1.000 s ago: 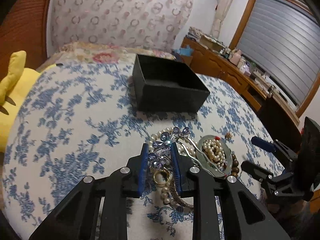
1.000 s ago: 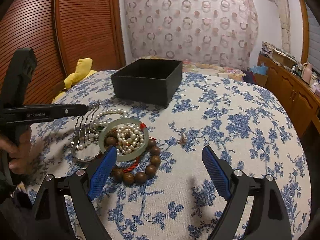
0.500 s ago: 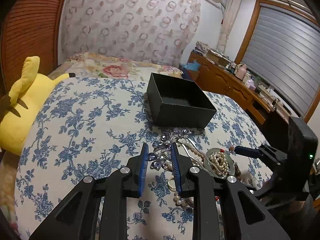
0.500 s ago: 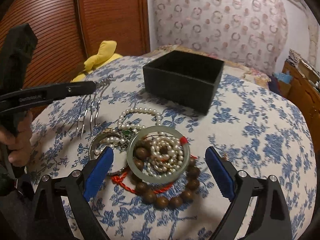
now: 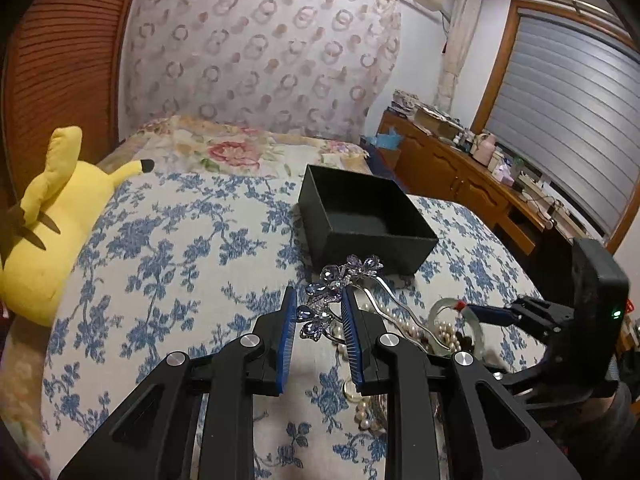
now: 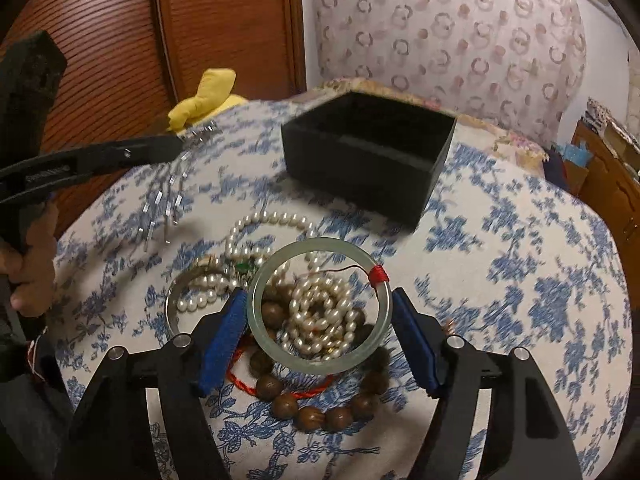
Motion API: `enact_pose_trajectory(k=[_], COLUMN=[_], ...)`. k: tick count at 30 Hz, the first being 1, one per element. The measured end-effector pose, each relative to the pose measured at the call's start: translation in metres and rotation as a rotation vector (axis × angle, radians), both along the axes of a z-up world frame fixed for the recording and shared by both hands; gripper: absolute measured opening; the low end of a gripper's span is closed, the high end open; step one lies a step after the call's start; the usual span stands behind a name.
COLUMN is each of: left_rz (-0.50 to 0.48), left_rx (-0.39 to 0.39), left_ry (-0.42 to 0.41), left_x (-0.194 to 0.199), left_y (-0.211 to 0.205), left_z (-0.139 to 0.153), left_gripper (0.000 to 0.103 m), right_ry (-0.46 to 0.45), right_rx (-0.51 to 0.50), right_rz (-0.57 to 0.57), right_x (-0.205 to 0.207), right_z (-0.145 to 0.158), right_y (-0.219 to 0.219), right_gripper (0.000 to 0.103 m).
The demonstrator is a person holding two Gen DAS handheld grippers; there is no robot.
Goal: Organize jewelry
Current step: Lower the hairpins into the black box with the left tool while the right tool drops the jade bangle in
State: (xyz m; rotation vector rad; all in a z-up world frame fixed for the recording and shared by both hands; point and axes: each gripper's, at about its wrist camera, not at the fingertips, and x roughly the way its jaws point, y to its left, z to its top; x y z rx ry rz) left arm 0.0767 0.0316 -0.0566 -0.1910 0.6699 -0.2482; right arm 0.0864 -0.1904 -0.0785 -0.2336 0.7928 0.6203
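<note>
My left gripper [image 5: 319, 312] is shut on a silver hair comb with purple crystal flowers [image 5: 338, 280] and holds it above the bed; its tines [image 6: 168, 204] hang in the right wrist view. My right gripper [image 6: 318, 306] has its blue pads against both sides of a pale green jade bangle [image 6: 320, 362] and holds it tilted over the pile. Under it lie a pearl strand [image 6: 320, 312], a wooden bead bracelet on red cord [image 6: 308, 414] and a silver bangle [image 6: 172, 312]. An open black box [image 5: 366, 220] stands beyond, seemingly empty.
The bed has a blue floral cover [image 5: 180, 248]. A yellow plush toy [image 5: 52, 216] lies at the left edge. A wooden cabinet with clutter [image 5: 472, 168] runs along the right under a shuttered window. A wooden sliding door [image 6: 120, 40] stands behind.
My left gripper lifted the hair comb off the pile and raised it. My right gripper moved in over the pile and closed from wide open onto the jade bangle, tilting it up.
</note>
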Motion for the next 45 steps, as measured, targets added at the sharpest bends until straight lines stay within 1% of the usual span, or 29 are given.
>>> enact_pose_trajectory(k=[5, 11, 15, 22, 32, 33, 35, 37, 45], left_rz=[-0.002, 0.003, 0.008, 0.016, 0.027, 0.027, 0.024, 0.023, 0.039], left_rx=[0.020, 0.040, 0.052, 0.085, 0.127, 0.125, 0.119, 0.120, 0.121], left_ry=[-0.012, -0.038, -0.046, -0.038, 0.004, 0.004, -0.003, -0.010, -0.021], left_x=[0.021, 0.049, 0.065, 0.094, 0.131, 0.132, 0.132, 0.131, 0.115], left_y=[-0.007, -0.015, -0.018, -0.027, -0.046, -0.045, -0.047, -0.047, -0.030], left_z=[0.008, 0.021, 0.025, 0.026, 0.014, 0.013, 0.014, 0.015, 0.021], left_gripper=[0.021, 0.021, 0.021, 0.021, 0.022, 0.022, 0.027, 0.029, 0.031], right_ry=[-0.056, -0.137, -0.161, -0.146, -0.118, -0.118, -0.117, -0.114, -0.102], right_rx=[0.009, 0.025, 0.058, 0.085, 0.098, 0.093, 0.080, 0.063, 0.050], right_rz=[-0.028, -0.061, -0.075, -0.112, -0.130, -0.128, -0.123, -0.116, -0.062], right_x=[0.011, 0.037, 0.057, 0.087, 0.117, 0.119, 0.123, 0.126, 0.127], right_z=[0.021, 0.048, 0.058, 0.056, 0.052, 0.052, 0.050, 0.046, 0.037], right_y=[-0.011, -0.020, -0.024, -0.030, -0.021, -0.019, -0.015, -0.010, 0.009], right_gripper=[0.075, 0.075, 0.075, 0.075, 0.075, 0.075, 0.075, 0.075, 0.075])
